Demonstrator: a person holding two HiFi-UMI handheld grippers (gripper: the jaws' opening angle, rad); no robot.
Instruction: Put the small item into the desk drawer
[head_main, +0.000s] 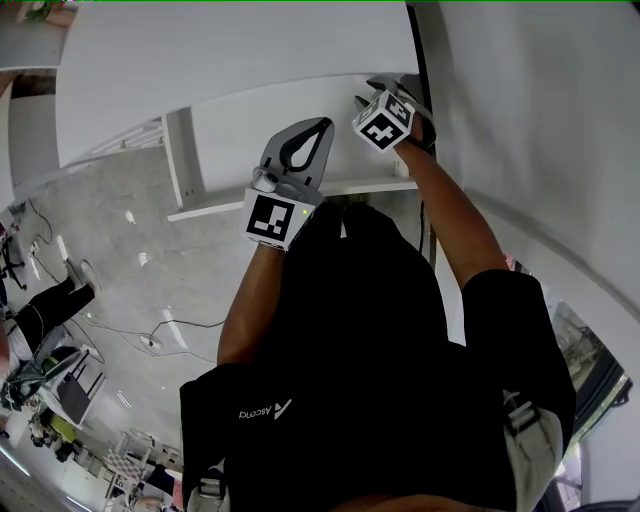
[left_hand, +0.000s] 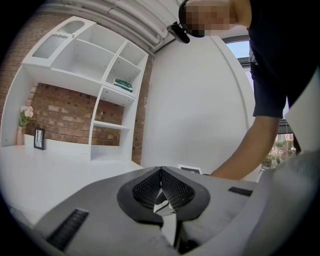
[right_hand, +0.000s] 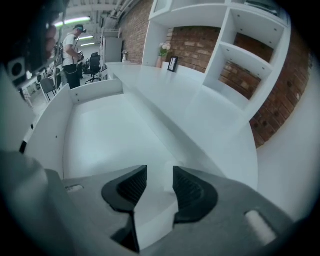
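The white desk drawer (right_hand: 95, 140) stands pulled out under the desk top (right_hand: 200, 110); in the head view its bare floor (head_main: 240, 130) shows below the desk top (head_main: 200, 60). My right gripper (right_hand: 160, 182) hangs over the drawer's near corner with its jaws a little apart. A small pale thing (right_hand: 168, 181) shows low between them, against the right jaw; what it is I cannot tell. The head view has this gripper (head_main: 385, 88) at the drawer's right end. My left gripper (head_main: 322, 125) is held up over the drawer front, jaws (left_hand: 160, 171) shut tip to tip.
White shelving (left_hand: 100, 75) on a brick wall rises behind the desk and also appears in the right gripper view (right_hand: 240, 60). A vase and a frame (right_hand: 169, 59) stand far along the desk. A person (right_hand: 72, 47) and office chairs are beyond. Cables lie on the floor (head_main: 130, 320).
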